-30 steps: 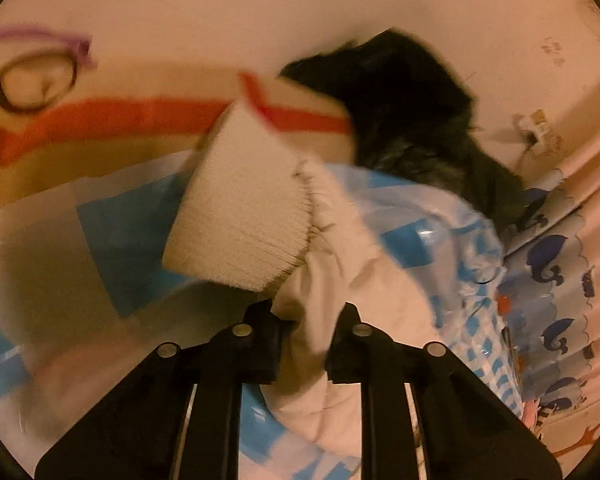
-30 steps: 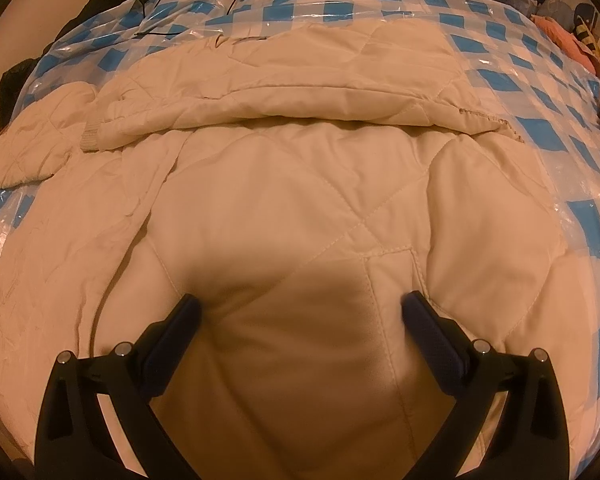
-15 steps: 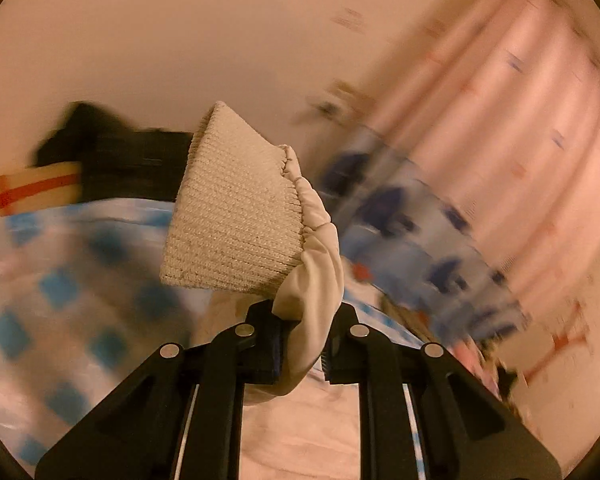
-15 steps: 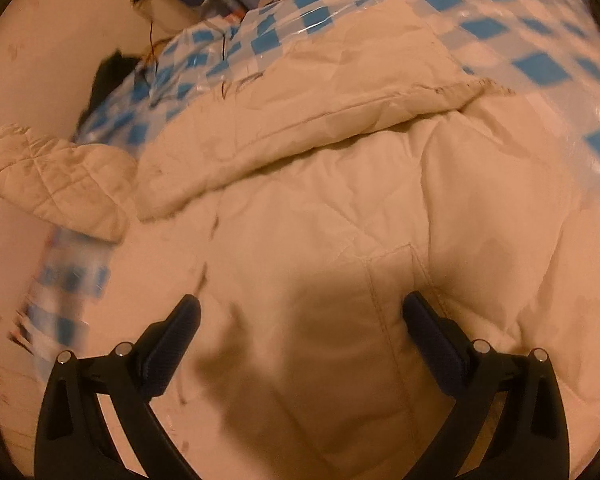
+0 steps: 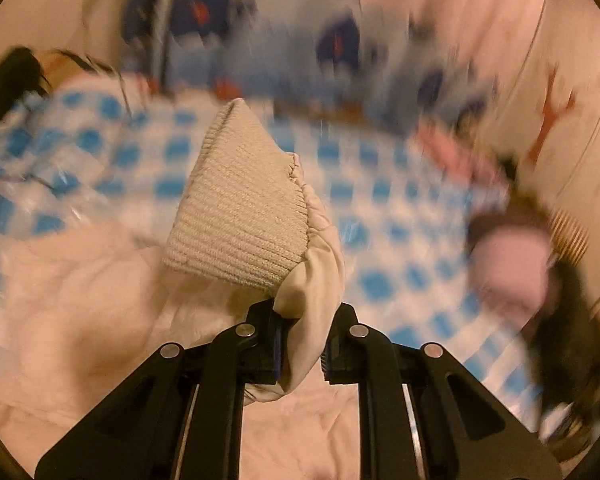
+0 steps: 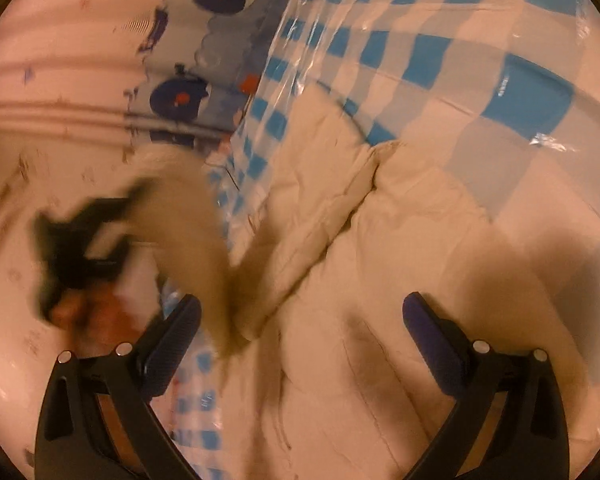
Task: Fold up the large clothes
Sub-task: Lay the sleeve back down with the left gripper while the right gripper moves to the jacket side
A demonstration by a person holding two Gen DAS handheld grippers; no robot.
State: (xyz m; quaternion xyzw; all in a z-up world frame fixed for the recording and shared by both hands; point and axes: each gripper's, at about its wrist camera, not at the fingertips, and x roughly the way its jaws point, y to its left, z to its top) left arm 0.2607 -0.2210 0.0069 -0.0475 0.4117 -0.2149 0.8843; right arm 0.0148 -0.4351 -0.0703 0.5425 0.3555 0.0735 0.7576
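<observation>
A cream quilted jacket (image 6: 400, 264) lies spread on the blue-and-white checked plastic sheet (image 6: 480, 64). My left gripper (image 5: 302, 344) is shut on the jacket's sleeve (image 5: 312, 292), just behind its ribbed knit cuff (image 5: 240, 216), and holds it in the air above the jacket body (image 5: 100, 320). The right wrist view shows the same lifted sleeve (image 6: 188, 216) at the left, blurred, with the left gripper (image 6: 92, 240) black beside it. My right gripper (image 6: 300, 328) hovers open over the jacket body, nothing between its fingers.
A curtain with dark blue whale prints (image 6: 180, 96) hangs past the far edge of the sheet. Pinkish walls (image 5: 560, 60) surround the surface. A dark garment (image 5: 8, 76) lies at the far left corner. A blurred person (image 5: 512, 264) appears at the right in the left wrist view.
My left gripper has swung the held sleeve and cuff a long way across, from the sheet's edge to over the jacket. The right gripper has rolled and shifted, staying open.
</observation>
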